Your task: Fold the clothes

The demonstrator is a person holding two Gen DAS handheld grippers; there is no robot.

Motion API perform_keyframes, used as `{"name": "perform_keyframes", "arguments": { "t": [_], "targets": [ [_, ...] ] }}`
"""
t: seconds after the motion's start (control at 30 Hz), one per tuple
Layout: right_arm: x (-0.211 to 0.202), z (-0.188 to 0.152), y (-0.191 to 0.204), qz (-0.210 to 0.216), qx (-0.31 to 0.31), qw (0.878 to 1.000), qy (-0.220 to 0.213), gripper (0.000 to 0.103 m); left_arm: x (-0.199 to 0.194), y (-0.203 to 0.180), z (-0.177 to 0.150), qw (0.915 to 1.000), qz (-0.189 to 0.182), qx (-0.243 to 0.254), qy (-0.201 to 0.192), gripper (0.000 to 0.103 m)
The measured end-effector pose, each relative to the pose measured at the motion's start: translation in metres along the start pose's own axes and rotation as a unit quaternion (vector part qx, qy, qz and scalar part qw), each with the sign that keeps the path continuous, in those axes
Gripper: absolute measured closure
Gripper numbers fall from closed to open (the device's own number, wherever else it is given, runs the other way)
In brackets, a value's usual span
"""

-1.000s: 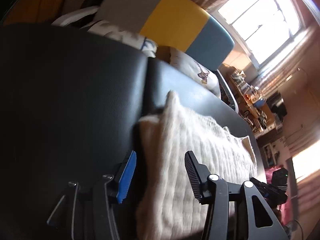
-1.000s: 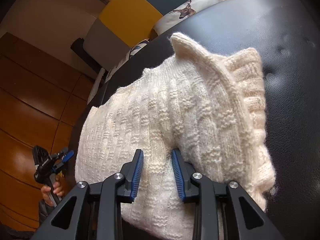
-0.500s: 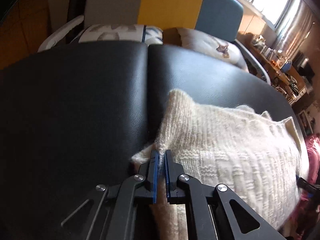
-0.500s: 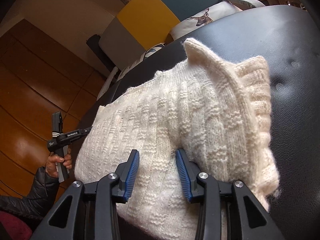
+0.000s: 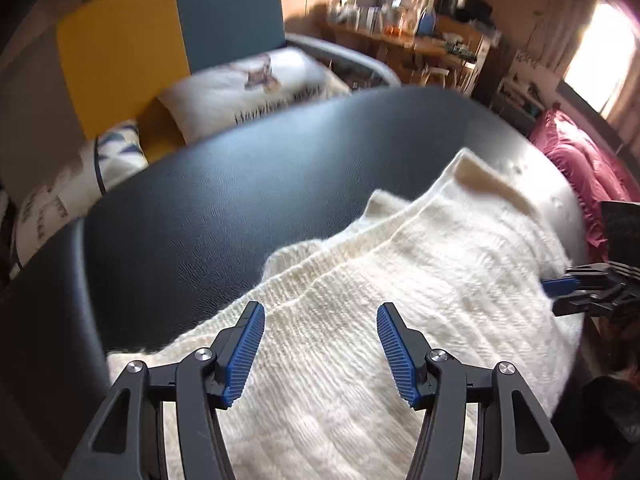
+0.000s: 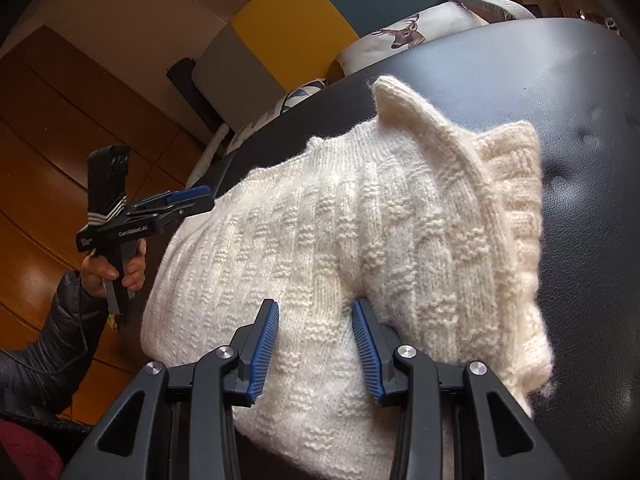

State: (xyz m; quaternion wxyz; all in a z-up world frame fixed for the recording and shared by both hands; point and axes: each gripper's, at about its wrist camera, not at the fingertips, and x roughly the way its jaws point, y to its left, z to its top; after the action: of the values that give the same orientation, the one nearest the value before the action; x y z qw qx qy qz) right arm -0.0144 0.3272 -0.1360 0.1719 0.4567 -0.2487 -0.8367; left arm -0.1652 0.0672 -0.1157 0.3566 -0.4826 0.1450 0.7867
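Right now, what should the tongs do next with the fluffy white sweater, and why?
Probably lower the open left tongs and pinch the white sweater at its near edge. Both tongs hold nothing, and the sweater lies bunched on the black table, with a flap poking up.

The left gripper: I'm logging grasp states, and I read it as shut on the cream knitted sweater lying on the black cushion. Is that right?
Not quite. The left gripper is open, holding nothing, above the cream knitted sweater, which does lie on the black cushion. The left wrist view shows the wide gap between its fingers.
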Motion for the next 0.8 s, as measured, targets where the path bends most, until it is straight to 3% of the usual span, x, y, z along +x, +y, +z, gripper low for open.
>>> {"name": "perform_keyframes", "arguments": {
  "t": [0.17, 0.23, 0.3, 0.33, 0.4, 0.57, 0.7, 0.8],
  "targets": [
    [0.006, 0.003, 0.015, -0.04, -0.055, 0.997, 0.025, 0.063, 0.018, 0.017, 0.006, 0.9991, -0.031, -0.009, 0.027, 0.047],
    [0.007, 0.003, 0.017, -0.044, -0.067, 0.996, 0.027, 0.061, 0.02, 0.01, 0.0, 0.9989, -0.028, 0.01, 0.036, 0.065],
    [0.006, 0.002, 0.016, -0.041, -0.067, 0.997, 0.026, 0.061, 0.018, 0.0, -0.006, 0.9985, -0.02, 0.031, 0.041, 0.09],
    [0.005, 0.003, 0.016, -0.044, -0.063, 0.997, 0.027, 0.061, 0.015, -0.002, -0.007, 0.9986, -0.014, 0.037, 0.034, 0.096],
    [0.001, 0.006, 0.019, -0.052, -0.054, 0.997, 0.032, 0.061, 0.004, -0.007, -0.005, 0.9991, 0.006, 0.042, 0.007, 0.097],
    [-0.013, 0.031, 0.035, -0.064, -0.079, 0.995, -0.018, 0.061, -0.016, -0.003, 0.007, 0.9961, 0.041, -0.003, -0.078, 0.097],
    [0.003, 0.05, 0.051, -0.091, -0.11, 0.99, -0.016, 0.061, 0.016, -0.002, 0.012, 0.9949, 0.063, -0.021, -0.076, 0.097],
    [0.033, 0.048, 0.049, -0.129, -0.108, 0.985, 0.032, 0.061, 0.044, 0.008, 0.007, 0.9945, 0.053, -0.062, -0.066, 0.096]
  ]
}}
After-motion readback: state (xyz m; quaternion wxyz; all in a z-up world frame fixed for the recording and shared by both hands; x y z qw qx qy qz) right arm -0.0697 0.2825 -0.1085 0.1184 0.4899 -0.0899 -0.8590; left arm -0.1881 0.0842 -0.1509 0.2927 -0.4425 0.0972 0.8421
